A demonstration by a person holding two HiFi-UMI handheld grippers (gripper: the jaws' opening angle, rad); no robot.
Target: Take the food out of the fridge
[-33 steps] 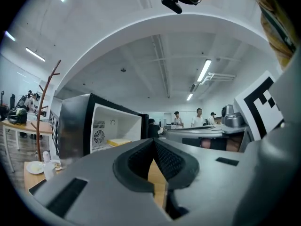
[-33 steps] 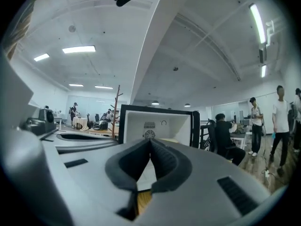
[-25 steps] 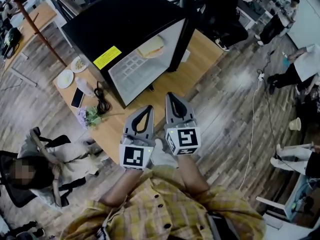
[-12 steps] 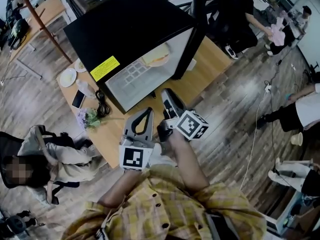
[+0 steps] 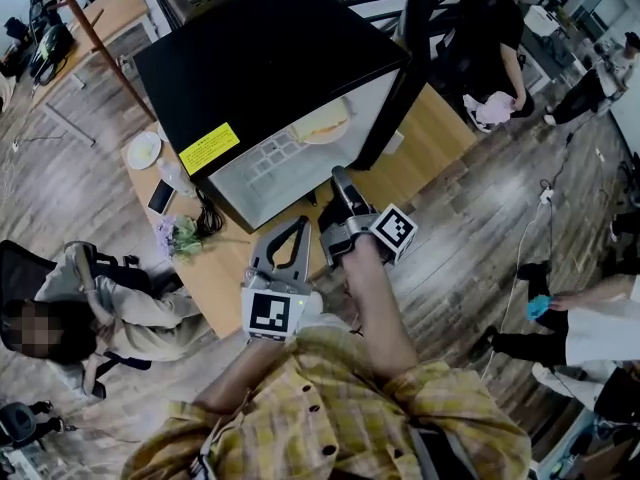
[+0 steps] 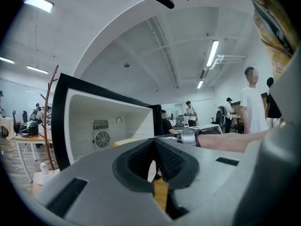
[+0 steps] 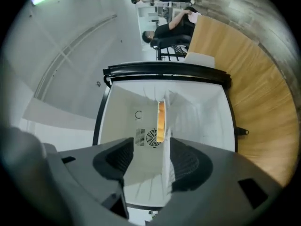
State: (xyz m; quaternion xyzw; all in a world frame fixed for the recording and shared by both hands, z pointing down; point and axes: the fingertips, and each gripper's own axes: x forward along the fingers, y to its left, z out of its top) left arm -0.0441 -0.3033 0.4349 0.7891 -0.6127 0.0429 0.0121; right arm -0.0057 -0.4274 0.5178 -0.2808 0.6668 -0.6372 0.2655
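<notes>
While opening, jaws empty, food beyond.

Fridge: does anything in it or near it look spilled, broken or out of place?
Nothing stands out. The fridge stands upright on the table with its door open, and the food lies flat inside. No spill or damage shows.
</notes>
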